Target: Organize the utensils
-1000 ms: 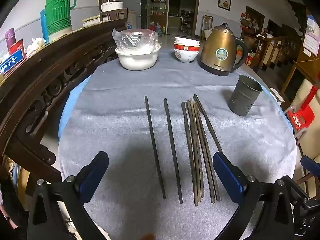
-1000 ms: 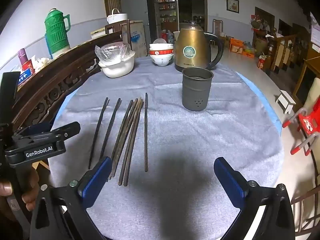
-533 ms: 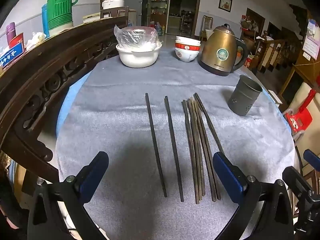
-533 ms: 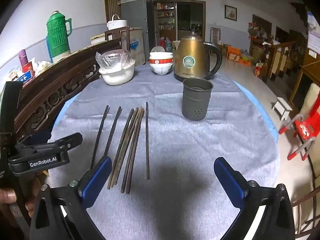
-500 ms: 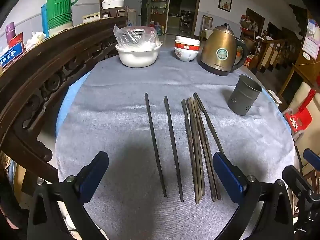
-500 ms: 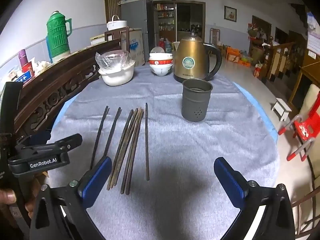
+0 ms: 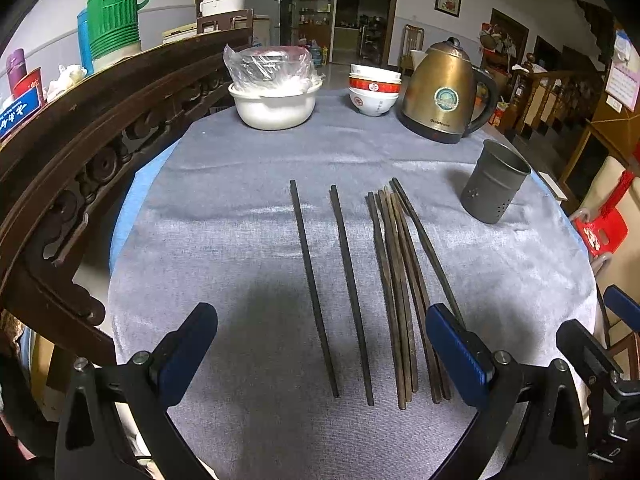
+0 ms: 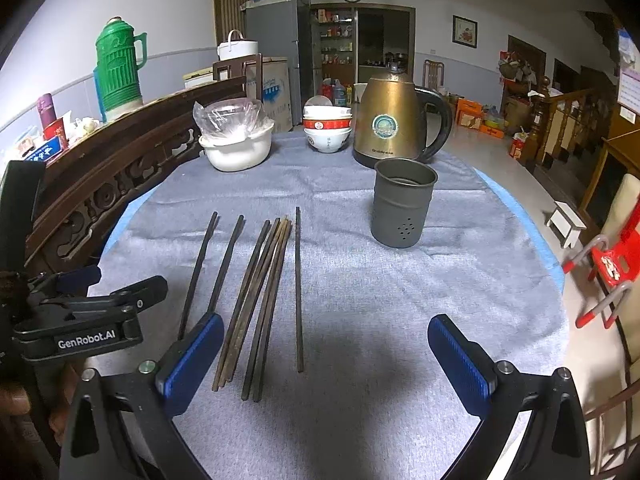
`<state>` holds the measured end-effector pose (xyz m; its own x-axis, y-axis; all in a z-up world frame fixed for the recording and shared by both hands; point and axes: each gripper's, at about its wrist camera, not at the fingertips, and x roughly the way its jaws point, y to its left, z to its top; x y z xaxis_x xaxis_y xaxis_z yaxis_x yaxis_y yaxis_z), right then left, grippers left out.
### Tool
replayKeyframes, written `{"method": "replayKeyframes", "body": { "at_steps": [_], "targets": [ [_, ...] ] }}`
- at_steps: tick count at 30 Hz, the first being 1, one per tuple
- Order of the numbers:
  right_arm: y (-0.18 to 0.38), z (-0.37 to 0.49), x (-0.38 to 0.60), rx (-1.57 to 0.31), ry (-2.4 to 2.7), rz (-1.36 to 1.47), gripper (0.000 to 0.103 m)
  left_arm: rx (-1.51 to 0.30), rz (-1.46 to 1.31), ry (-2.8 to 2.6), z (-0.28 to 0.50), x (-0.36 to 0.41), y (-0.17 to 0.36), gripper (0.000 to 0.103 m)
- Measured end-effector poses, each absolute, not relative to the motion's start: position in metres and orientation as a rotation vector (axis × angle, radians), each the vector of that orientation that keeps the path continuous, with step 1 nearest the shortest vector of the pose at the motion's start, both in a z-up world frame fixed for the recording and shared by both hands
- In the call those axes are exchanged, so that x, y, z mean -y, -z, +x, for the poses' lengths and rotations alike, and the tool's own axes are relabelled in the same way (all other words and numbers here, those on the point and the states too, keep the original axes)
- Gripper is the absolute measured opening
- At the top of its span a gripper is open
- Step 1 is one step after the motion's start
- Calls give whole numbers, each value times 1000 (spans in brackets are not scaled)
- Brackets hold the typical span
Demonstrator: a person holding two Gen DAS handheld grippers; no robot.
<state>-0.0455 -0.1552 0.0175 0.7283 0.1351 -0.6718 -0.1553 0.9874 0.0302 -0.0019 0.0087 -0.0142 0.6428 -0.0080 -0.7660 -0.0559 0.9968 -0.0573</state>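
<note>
Left gripper [image 7: 320, 350] agape above chopsticks [image 7: 394, 288], right gripper [image 8: 324, 354] likewise wide

Dark brown and black chopsticks [image 7: 394, 280] lie ahead of the tongs on a grey cloth [image 7: 240, 240]. Beyond stand a dull grey holder [image 8: 402, 204], a bronze kettle [image 8: 390, 120], red-banded white bowls [image 8: 327, 128] and a green flask [image 8: 118, 66].

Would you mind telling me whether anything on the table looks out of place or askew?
Nothing is spilled or damaged. The chopsticks all lie loose on the cloth rather than in the grey holder, which stands upright. Most overlap in an untidy bundle; three lie apart, singly.
</note>
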Motion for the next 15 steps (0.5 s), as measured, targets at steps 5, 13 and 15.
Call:
{"method": "replayKeyframes", "body": {
  "at_steps": [5,13,15],
  "targets": [
    [-18,-44,156,-727,-146,-31,103,-869,-81,-20,-2,-9,14,103],
    [-16,-43,155,-719,-129,-43,103,-864,-82,-13,-1,-9,15,103],
    [-16,-43,155,-718,-123,-47,103,-865,-80,-13,-1,-10,15,103]
  ]
}}
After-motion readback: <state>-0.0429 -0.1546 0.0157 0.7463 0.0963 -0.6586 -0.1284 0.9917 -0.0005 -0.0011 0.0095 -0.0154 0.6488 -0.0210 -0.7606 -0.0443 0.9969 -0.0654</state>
